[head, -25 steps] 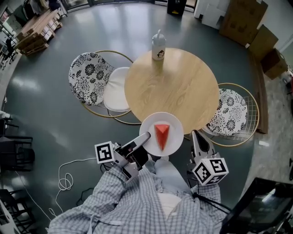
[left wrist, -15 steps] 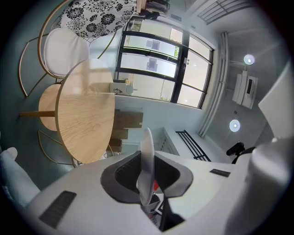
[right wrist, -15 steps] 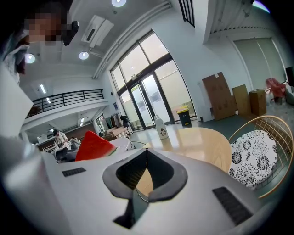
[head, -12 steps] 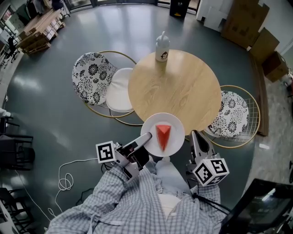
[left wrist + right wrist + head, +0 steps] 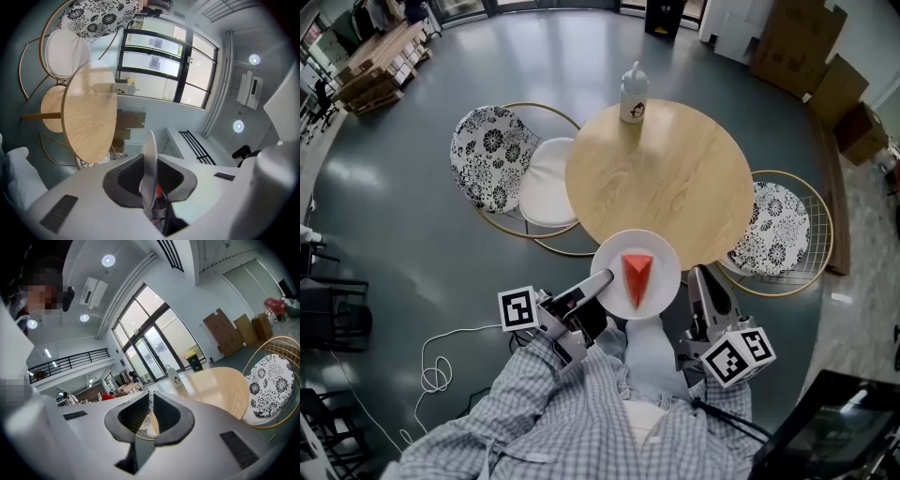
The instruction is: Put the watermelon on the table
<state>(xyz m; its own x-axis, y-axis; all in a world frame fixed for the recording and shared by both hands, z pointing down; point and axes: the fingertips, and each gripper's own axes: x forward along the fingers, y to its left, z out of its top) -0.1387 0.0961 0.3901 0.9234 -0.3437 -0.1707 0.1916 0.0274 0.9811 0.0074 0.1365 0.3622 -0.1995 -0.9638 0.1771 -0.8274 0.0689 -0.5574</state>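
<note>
One step is judged to be in hand: the carrying of the watermelon (image 5: pixel 637 274) to the table (image 5: pixel 661 178), with the setting-down not yet done. The red wedge is seen lying on a white plate (image 5: pixel 664 253), which in the head view overlaps the near edge of the round wooden top. Whether the plate is already borne by the wood or is held above it cannot be told from that view. The left gripper (image 5: pixel 598 284) is clamped on the plate's left rim. In the left gripper view that rim is seen edge-on, pinched between the two dark pads, with a glimpse of red behind it. The right gripper (image 5: pixel 701 281) is held near the plate's right side and apart from it. In the right gripper view its jaws are drawn almost together, only a thin slit being left, and nothing is found between them. The next move is judged to call for the plate to be brought forward over bare wood, kept level because it is gripped at one rim only, and lowered until its base lies flat before the left jaws are released. A white bottle (image 5: pixel 632 94) is noted at the far edge of the top, well apart from the plate, and no obstruction is expected from it.
</note>
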